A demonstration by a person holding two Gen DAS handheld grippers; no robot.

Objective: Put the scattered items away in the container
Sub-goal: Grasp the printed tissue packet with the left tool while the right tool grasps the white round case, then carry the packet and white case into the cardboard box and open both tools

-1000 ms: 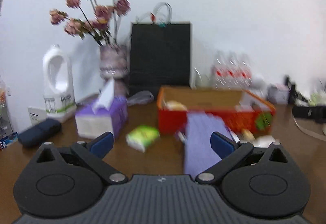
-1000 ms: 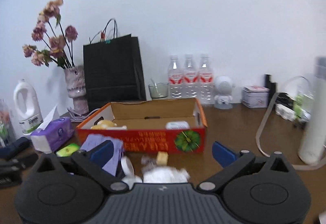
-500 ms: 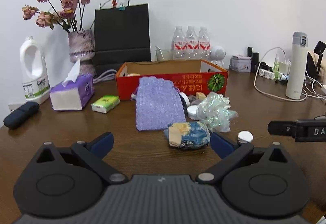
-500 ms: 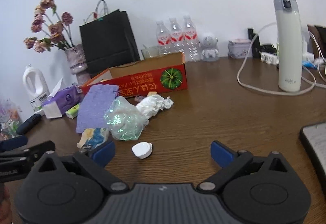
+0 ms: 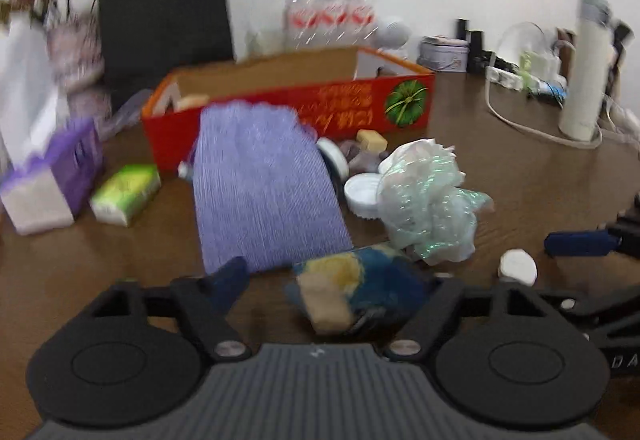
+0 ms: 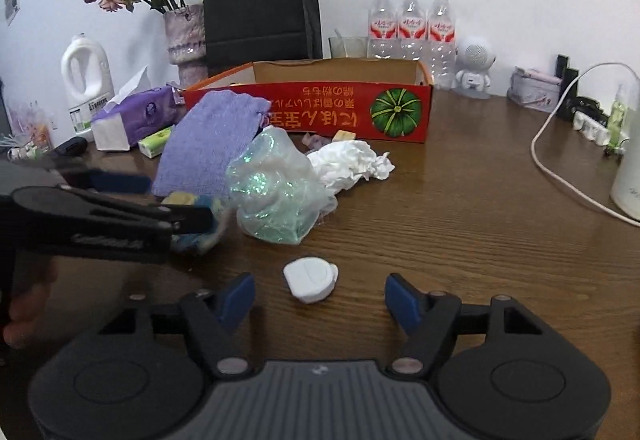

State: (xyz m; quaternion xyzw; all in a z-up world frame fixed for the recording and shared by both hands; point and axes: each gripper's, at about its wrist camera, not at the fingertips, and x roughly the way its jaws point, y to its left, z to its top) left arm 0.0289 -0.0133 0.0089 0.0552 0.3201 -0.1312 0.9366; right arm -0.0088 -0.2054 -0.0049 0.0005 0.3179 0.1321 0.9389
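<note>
Left wrist view, blurred, shows the left gripper (image 5: 332, 280) with its jaws closing around a blue-and-yellow sponge (image 5: 360, 290) on the near part of the wooden table (image 5: 520, 175); whether the pads press it yet, I cannot tell. Right wrist view shows the right gripper (image 6: 320, 298) closing too, fingers still apart, a small white cap (image 6: 311, 278) lying between them untouched. Farther off lie a purple cloth (image 6: 208, 143), a crumpled clear bag (image 6: 276, 183) and white tissue (image 6: 352, 159), just before the red cardboard box (image 6: 320, 113).
</note>
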